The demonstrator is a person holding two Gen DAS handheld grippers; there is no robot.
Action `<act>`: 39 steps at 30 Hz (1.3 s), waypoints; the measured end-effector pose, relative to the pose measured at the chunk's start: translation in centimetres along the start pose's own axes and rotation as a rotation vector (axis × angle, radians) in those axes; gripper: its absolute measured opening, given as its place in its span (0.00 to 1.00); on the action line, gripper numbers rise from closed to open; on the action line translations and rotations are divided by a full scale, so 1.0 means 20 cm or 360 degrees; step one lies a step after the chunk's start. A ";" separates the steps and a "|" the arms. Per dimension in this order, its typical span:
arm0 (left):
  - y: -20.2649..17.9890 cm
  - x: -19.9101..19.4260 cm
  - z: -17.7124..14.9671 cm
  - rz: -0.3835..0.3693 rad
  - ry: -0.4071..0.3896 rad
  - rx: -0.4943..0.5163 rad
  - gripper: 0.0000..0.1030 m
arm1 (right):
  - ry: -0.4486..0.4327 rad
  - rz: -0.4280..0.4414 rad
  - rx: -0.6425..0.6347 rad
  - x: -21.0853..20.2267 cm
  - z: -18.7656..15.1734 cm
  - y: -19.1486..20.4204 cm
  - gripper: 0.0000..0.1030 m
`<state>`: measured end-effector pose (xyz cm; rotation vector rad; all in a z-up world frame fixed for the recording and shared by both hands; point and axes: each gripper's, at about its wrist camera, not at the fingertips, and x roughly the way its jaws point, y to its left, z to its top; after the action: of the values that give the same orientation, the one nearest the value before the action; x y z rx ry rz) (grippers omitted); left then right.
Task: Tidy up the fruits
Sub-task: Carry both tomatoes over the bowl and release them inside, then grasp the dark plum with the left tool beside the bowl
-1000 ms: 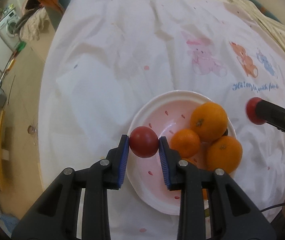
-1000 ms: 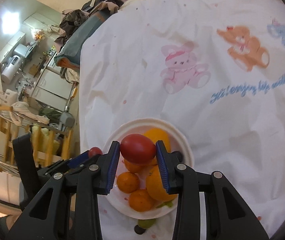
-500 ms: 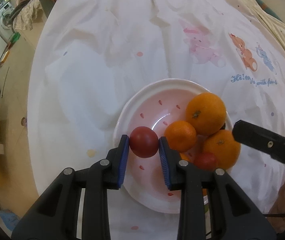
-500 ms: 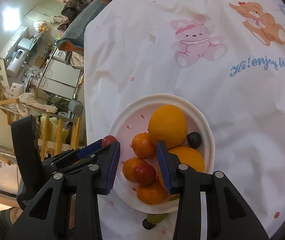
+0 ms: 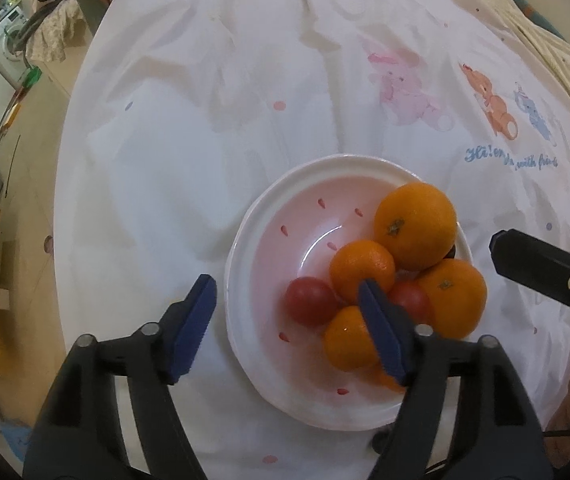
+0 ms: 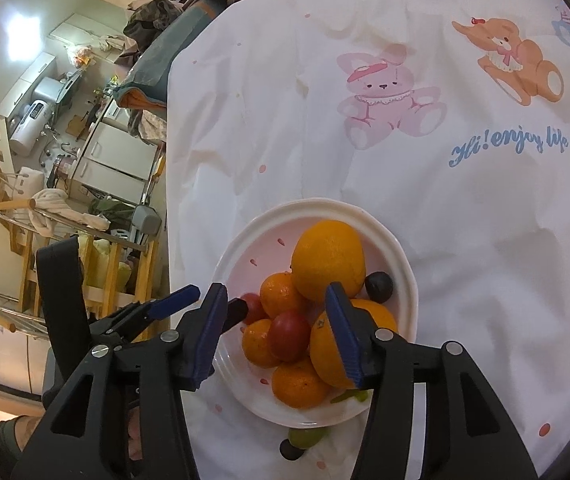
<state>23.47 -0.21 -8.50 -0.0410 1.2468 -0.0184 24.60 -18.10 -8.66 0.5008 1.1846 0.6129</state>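
tomatoes (image 5: 310,301) and oranges (image 5: 415,225) in bowl (image 5: 245,240)

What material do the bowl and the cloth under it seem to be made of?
Bowl: probably glazed ceramic, though it may be melamine; a white, glossy rim with a bright highlight inside. Cloth: thin matte woven fabric, likely cotton, because it wrinkles softly and carries printed cartoon animals.

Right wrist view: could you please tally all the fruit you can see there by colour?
orange fruit: 5
red fruit: 2
green fruit: 2, one partly hidden
dark fruit: 2
Total: 11
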 end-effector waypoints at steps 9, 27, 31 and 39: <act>0.01 -0.04 0.00 -0.0024 -0.0018 0.0005 0.69 | -0.0047 -0.0011 0.0010 -0.06 0.01 0.00 0.58; 0.06 -0.46 -0.11 -0.0034 -0.0380 0.0029 0.69 | -0.0179 -0.0081 0.0000 -0.36 -0.20 0.03 0.58; 0.07 -0.53 -0.19 -0.0051 -0.0404 -0.0018 0.69 | -0.0215 -0.0093 0.0005 -0.44 -0.27 0.03 0.58; 0.04 -0.56 -0.34 -0.0079 -0.0388 -0.0061 0.69 | -0.0270 -0.0122 0.0089 -0.55 -0.43 -0.01 0.58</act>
<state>13.38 0.89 0.00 -0.1045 1.0023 -0.0318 13.65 -25.42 -3.79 0.5416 1.0568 0.4637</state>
